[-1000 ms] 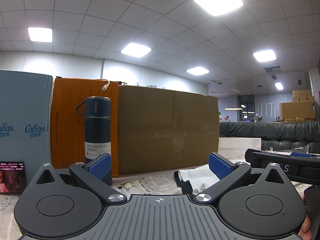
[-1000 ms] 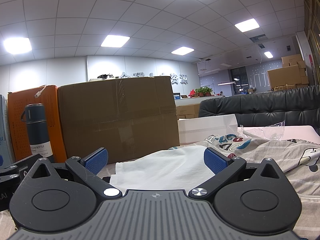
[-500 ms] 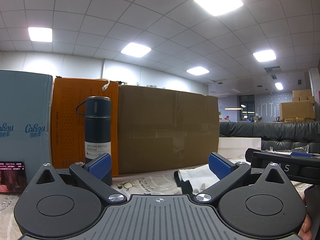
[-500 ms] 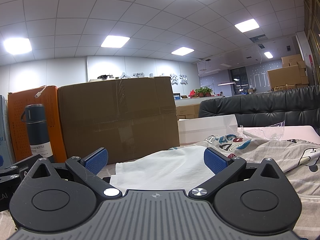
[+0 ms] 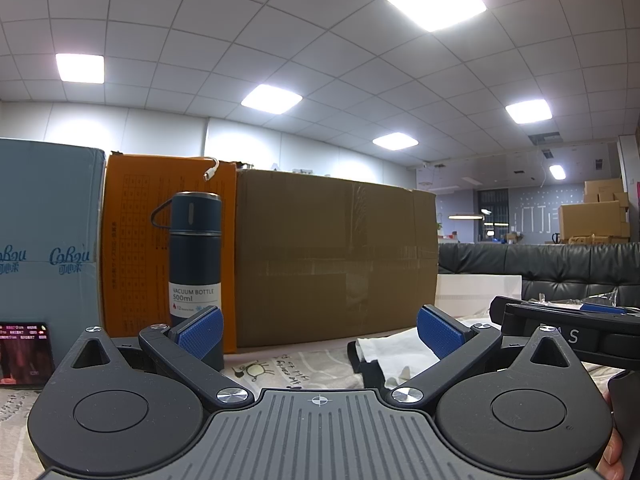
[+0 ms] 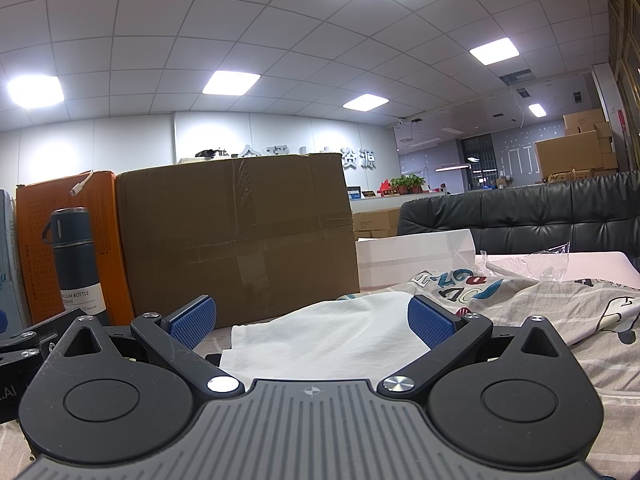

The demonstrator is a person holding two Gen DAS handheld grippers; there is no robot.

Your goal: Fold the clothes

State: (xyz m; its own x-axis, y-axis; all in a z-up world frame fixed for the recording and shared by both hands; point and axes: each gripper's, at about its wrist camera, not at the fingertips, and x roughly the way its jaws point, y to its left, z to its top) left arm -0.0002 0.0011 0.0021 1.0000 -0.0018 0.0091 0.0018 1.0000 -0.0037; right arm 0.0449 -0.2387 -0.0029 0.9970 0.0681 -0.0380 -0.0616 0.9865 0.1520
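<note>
Both the left gripper and right gripper spread ribbed blue pads over a soft, rumpled white garment at lower centre.

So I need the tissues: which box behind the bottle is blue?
The leftmost box, pale blue with printed lettering; the orange box and brown carton stand to its right.

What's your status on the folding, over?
Left gripper open, empty. Right gripper open, empty. White garment lies between right fingers, ungrasped. Nothing blocking.
</note>
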